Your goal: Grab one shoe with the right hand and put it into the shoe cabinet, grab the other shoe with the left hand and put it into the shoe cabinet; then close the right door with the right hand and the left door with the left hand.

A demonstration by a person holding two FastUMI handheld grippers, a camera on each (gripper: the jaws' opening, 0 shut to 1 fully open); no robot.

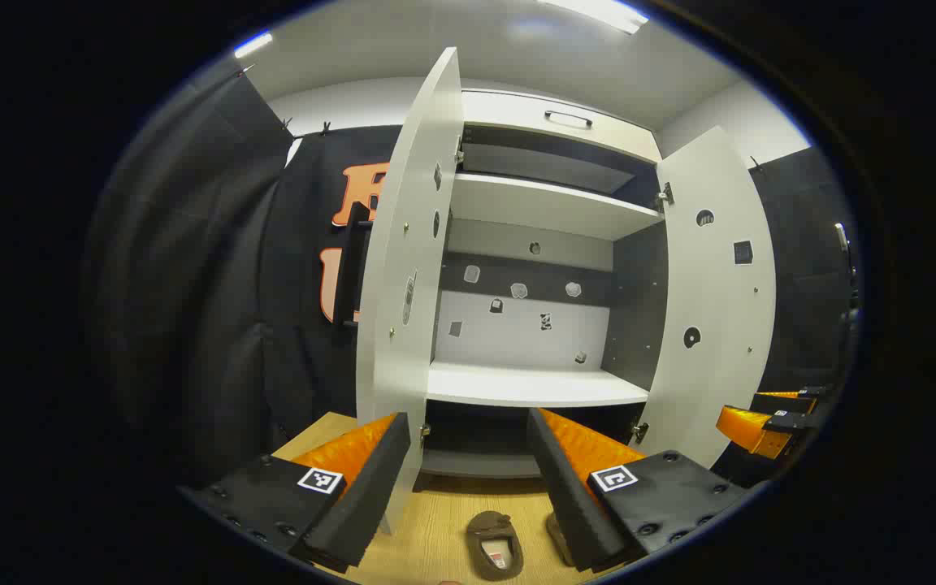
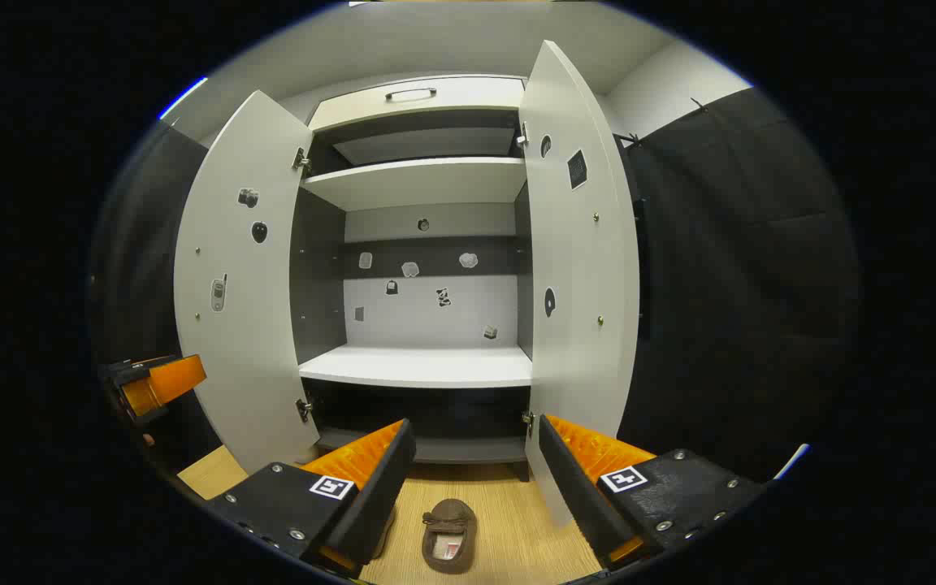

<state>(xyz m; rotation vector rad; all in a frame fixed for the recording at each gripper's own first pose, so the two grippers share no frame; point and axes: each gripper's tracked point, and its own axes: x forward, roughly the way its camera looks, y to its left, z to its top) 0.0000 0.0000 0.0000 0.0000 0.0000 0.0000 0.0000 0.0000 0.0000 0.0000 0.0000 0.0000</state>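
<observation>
- Between the spread fingers of the left gripper [image 1: 468,487], at the bottom of the left gripper view, a brown shoe [image 1: 494,543] lies on the wooden floor [image 1: 427,528], untouched; the jaws stand wide apart and hold nothing.
- Just beside that shoe, to its right, a second shoe [image 1: 559,538] shows as a brown edge, mostly hidden behind the gripper's right finger.
- Farther off, at the right edge of the same view, the right gripper [image 1: 769,422] hangs in the air beside the right door [image 1: 708,301].
- Beyond the fingers stands the shoe cabinet [image 1: 533,244] with both doors swung open; the left door [image 1: 411,268] is seen nearly edge-on, close to the camera.
- Inside, a white lower shelf [image 1: 533,386] and an upper shelf [image 1: 549,207] are bare of shoes; small stickers [image 1: 519,290] dot the back panel.
- In the right gripper view, the right gripper [image 2: 472,487] also has its fingers wide apart, gripping nothing, with one brown shoe [image 2: 449,535] on the floor [image 2: 517,528] between them, apart from both.
- At the left edge of that view the left gripper [image 2: 155,382] shows, just beside the open left door [image 2: 244,309].
- The right door [image 2: 578,276] stands open too, its lower edge above the right finger; the cabinet's white shelf [image 2: 419,366] lies between the two doors.
</observation>
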